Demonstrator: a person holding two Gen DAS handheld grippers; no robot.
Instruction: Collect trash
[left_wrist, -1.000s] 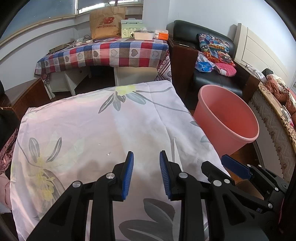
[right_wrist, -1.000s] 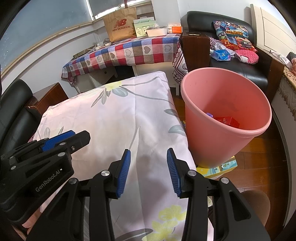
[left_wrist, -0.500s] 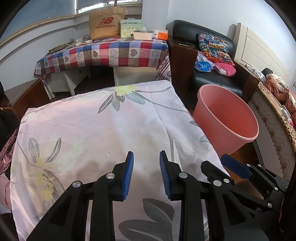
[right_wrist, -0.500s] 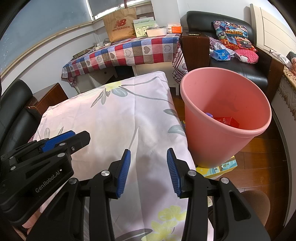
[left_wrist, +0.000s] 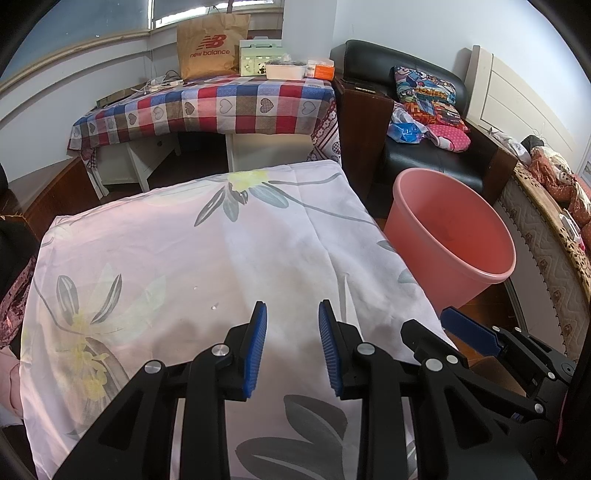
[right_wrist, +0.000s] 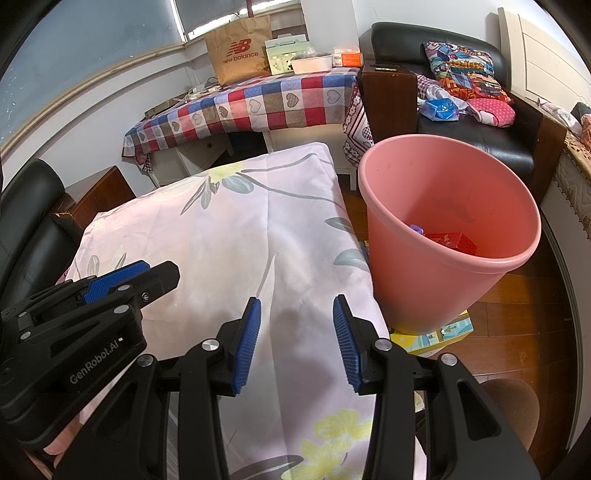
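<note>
Nothing differs from the earlier frames: both grippers hang where they were, pointing down over the flowered cloth (left_wrist: 192, 251). The left gripper (left_wrist: 291, 345), at the bottom centre of its own view, keeps its blue pads apart with nothing between them. The right gripper (right_wrist: 296, 341) likewise stays parted and empty, its gap a little wider. The pink bucket (right_wrist: 476, 295) stands on the floor just beside the cloth's right edge, filling the right half of the right wrist view. Inside it, near the bottom, lie a red packet (right_wrist: 452, 240) and a small purple piece (right_wrist: 417, 229). Two tiny white crumbs (left_wrist: 213, 306) sit on the cloth just ahead of the left gripper.
</note>
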